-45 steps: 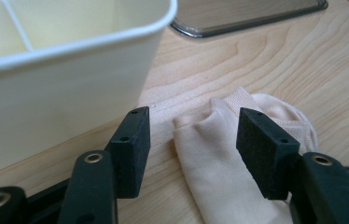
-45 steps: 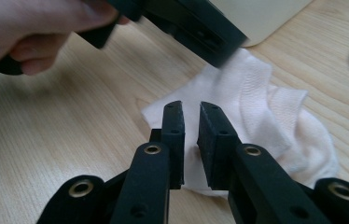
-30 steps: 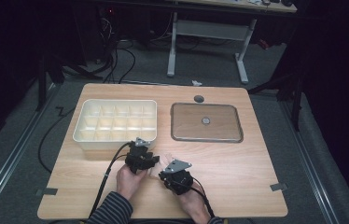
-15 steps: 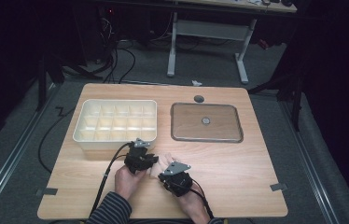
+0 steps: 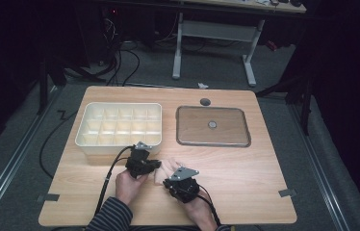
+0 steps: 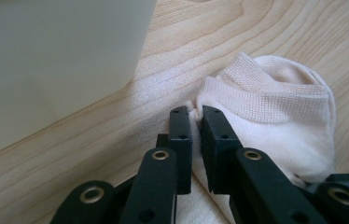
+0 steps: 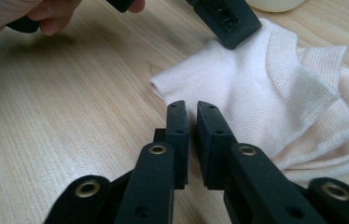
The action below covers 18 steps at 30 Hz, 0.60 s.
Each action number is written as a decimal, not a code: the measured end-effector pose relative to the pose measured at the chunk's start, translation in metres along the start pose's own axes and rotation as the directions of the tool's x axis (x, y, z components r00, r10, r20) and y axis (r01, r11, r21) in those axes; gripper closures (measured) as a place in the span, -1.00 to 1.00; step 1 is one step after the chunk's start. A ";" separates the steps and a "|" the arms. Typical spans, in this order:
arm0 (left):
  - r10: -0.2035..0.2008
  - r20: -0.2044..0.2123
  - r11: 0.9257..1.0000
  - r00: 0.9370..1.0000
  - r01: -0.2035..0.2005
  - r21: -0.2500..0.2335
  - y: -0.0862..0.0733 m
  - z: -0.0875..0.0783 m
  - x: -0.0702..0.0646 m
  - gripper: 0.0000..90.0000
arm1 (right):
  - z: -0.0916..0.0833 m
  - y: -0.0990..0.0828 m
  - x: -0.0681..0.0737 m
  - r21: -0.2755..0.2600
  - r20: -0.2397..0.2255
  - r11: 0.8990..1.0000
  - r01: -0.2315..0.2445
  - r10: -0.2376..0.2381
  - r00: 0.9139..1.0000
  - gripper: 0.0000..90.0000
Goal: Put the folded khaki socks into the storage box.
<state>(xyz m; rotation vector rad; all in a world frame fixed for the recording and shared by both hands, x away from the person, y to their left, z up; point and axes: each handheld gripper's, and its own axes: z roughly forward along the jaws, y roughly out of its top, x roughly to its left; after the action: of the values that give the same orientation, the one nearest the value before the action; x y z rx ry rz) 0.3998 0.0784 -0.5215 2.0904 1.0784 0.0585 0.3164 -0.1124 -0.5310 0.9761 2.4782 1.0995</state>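
A white ankle sock lies crumpled on the wooden table between my two grippers. In the left gripper view its ribbed cuff faces me. My left gripper has just been closing and is shut on a pinch of fabric at the cuff's edge. My right gripper sits over the sock at its near fold. Its jaws have just been opening slightly, with fabric still caught in the narrow gap. From above, the left gripper points right and the right gripper points left at the sock.
A white compartment tray stands just behind the left hand; its wall rises close beside the left jaws. A grey metal tray with a small round object lies at the back right. Cables trail off the table's near edge.
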 end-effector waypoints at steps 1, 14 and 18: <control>-0.001 0.000 1.000 1.000 0.001 0.001 0.000 -0.001 0.000 0.85 | 0.000 0.000 0.000 -0.003 -0.010 1.000 -0.008 0.008 1.000 0.78; -0.009 0.039 1.000 0.999 0.010 -0.027 -0.006 -0.013 0.001 0.86 | -0.020 0.011 -0.011 -0.101 -0.046 0.991 -0.088 0.084 0.995 0.62; -0.007 0.045 1.000 0.999 0.009 -0.028 -0.006 -0.016 -0.002 0.87 | -0.025 0.019 -0.019 -0.116 -0.009 0.986 -0.118 0.118 0.993 0.83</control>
<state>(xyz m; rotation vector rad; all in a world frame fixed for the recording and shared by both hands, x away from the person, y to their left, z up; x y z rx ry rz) 0.3888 0.0889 -0.5137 2.0528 1.0531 0.0225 0.3275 -0.1302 -0.5007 1.0986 2.3544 1.2663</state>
